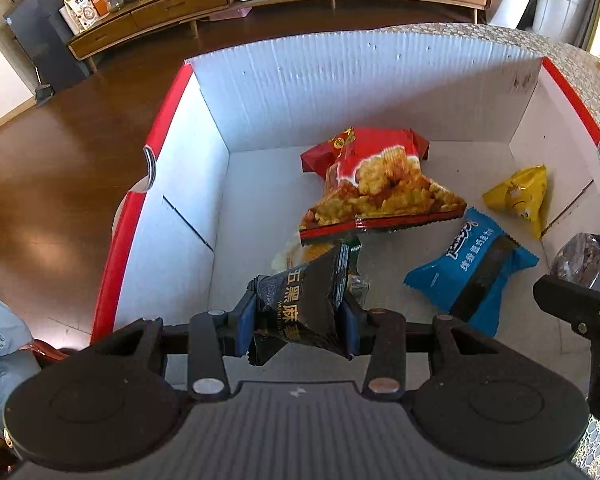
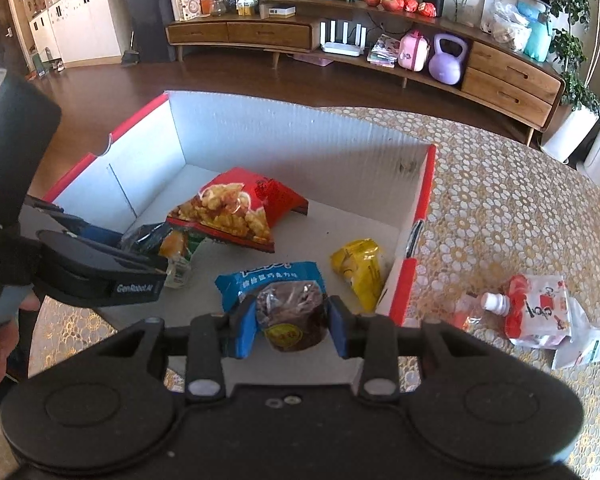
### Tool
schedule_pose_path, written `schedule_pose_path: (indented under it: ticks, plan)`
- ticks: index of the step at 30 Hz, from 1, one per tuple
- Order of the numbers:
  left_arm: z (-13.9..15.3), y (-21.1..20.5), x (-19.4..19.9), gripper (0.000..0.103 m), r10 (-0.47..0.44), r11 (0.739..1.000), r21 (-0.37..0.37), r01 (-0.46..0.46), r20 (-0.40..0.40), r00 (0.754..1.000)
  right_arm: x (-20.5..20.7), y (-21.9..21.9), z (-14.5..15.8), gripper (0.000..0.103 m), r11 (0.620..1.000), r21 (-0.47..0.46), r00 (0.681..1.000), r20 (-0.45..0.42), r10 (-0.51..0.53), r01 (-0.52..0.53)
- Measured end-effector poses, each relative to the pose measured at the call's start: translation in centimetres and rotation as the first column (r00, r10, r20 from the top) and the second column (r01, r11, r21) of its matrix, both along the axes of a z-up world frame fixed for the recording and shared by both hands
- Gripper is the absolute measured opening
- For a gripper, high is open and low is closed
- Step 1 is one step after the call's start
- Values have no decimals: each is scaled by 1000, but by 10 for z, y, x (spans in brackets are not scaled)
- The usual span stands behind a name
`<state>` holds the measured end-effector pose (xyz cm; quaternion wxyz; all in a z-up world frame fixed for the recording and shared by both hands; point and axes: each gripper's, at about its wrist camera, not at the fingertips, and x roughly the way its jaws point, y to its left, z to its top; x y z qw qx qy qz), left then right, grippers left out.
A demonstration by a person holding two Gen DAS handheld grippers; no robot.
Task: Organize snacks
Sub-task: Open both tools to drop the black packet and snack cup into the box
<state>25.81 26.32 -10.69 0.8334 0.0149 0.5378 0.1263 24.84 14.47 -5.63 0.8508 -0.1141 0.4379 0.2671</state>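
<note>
The left tool [image 1: 300, 316] is part-way closed on a black packet [image 1: 300, 304], its blue pads pressing the wrapper from both sides above the near end of the box [image 1: 260, 92]. The right tool [image 2: 292, 320] is likewise part-way closed, gripping a clear-wrapped brown snack [image 2: 292, 316] over the box's near edge. The box, white inside with red rims, stands on the desk [image 2: 500, 208]. In it lie a big red bag [image 1: 380, 184] printed with fried pieces, propped across the middle; a blue packet [image 1: 472, 272] flat on the floor nearer the tools; a yellow packet [image 1: 520, 200] by the right wall; and, half hidden under the red bag, a small pale and green packet [image 2: 178, 256]. Only the right wrist view shows the desk's patterned cloth to the right of the box, where a red-and-white pouch [image 2: 540, 312] with a white cap lies with some paper wrappers well apart from the box, and a hand [image 2: 0, 320] behind the left tool. Only the left wrist view shows the box's left wall whole and the wooden floor [image 1: 60, 200] beyond it, with the right tool entering at its right edge.
</note>
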Motion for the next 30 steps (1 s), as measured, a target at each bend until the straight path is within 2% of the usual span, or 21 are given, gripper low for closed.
schedule_pose_path:
  ticks: [4,6,8,12,14,16,25,26,30]
  plan:
    - [3,0,-2,55,4,1000,6,-4,9,1000,-3,0,2,42,1000,-4,1000,5,3,-3]
    - [6,-2,-4,65,2,1000,11,-3,19,1000,-4,0,3,44,1000,-7,1000,9,1,0]
    - [10,-3,-7,66,0,1000,14,0,32,999,-6,-2,5,45,1000,-2,1000,10,-1,1]
    - [19,-5,-12,67,4,1000,13,-5,53,999,-10,-6,9,63,1000,13,1000,21,-6,6]
    - [24,-6,-16,67,5,1000,12,-6,68,998,-14,-7,12,65,1000,16,999,34,-11,11]
    - [30,-8,-20,74,3,1000,11,-4,84,996,-17,-8,16,66,1000,22,999,39,-10,9]
    - [58,-18,-42,76,-8,1000,-7,9,160,987,-34,-23,39,90,998,64,997,75,-31,27]
    - [61,-19,-44,76,-12,1000,-11,14,171,985,-36,-25,42,97,997,66,996,78,-37,32]
    - [78,-28,-55,76,-28,999,-36,36,219,975,-45,-38,52,101,995,87,993,102,-51,43]
